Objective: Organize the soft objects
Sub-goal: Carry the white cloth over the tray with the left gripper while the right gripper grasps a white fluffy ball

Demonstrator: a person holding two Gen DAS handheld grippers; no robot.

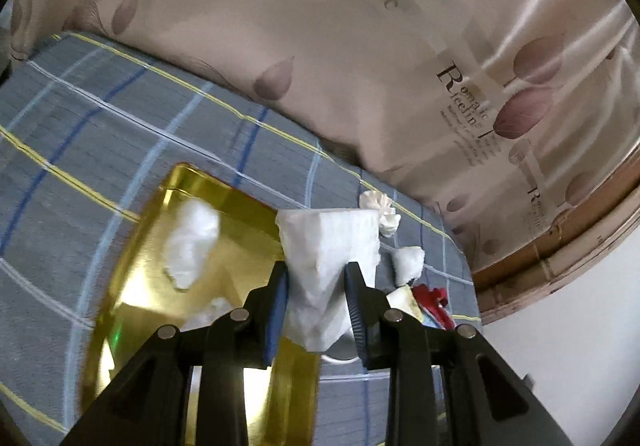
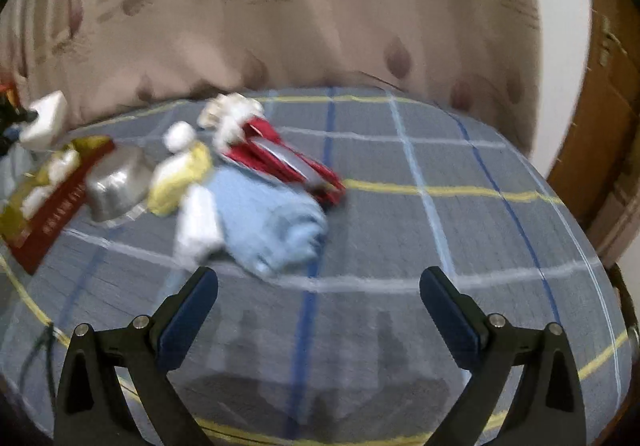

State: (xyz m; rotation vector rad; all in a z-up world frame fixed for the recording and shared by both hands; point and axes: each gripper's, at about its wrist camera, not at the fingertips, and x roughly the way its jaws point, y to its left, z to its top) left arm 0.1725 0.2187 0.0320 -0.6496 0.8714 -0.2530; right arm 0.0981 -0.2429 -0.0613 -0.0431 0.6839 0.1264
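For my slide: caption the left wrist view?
Left gripper carries white foam block above gold tray.

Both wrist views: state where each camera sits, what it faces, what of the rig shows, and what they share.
Left wrist: behind the left gripper, facing the gold tray and pillow; its black fingers pinch a white foam piece.
Right wrist: behind the open right gripper, looking across the plaid bedsheet at a blue cloth and red item.
Shared: the same bedsheet, pillow, tray, and the held foam, seen far left in the right view.
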